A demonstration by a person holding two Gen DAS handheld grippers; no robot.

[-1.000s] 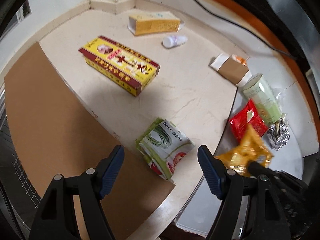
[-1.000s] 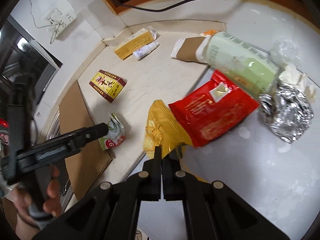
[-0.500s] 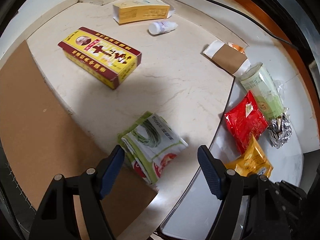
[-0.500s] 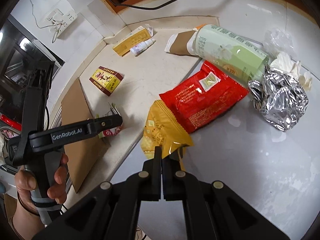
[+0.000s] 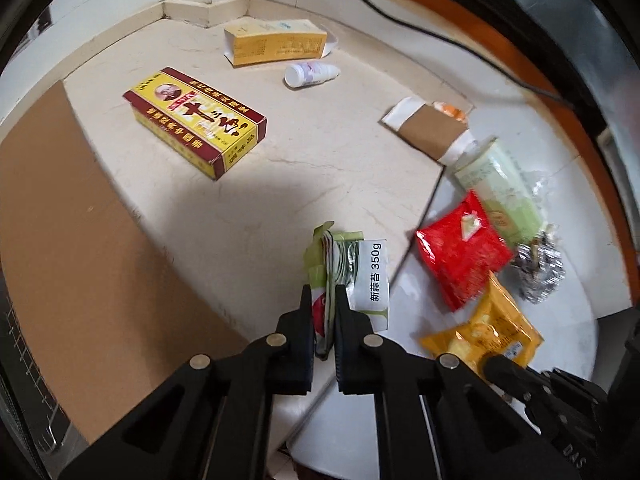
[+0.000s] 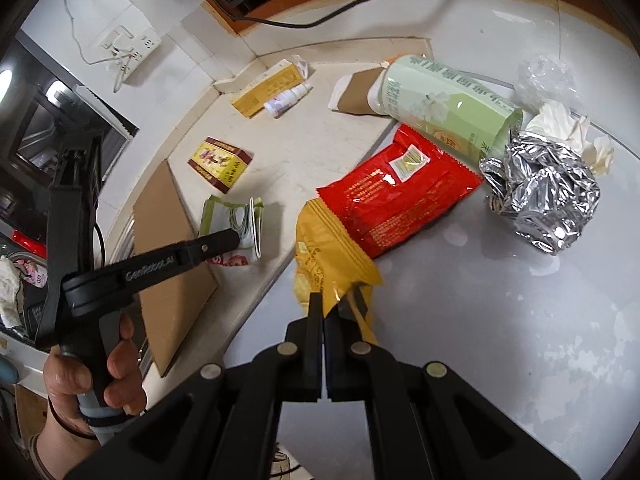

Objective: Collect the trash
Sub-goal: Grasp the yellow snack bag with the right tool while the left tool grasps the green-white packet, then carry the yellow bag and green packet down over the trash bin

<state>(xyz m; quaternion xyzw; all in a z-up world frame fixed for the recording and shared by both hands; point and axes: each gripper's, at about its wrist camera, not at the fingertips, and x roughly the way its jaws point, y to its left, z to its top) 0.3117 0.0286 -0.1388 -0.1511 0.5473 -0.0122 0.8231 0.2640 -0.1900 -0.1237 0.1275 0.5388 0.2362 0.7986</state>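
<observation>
My left gripper pinches the green packet; my right pinches the yellow wrapper. Thin, slick edges could slip free when lifted.

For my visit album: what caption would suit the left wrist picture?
Left gripper pinching a folded green-and-white packet on the counter, with other wrappers and boxes scattered nearby.

We see both fisheye views evenly lit by soft, diffuse light, with straight lines bowing and a black vignette closing in at the corners. A broad soft shadow darkens the cream marble floor in the left wrist view, where the right edge smears with motion blur. In the right wrist view, the crumpled silver foil ball throws sharp glints, and the glossy white tabletop carries pale, mottled reflections.
</observation>
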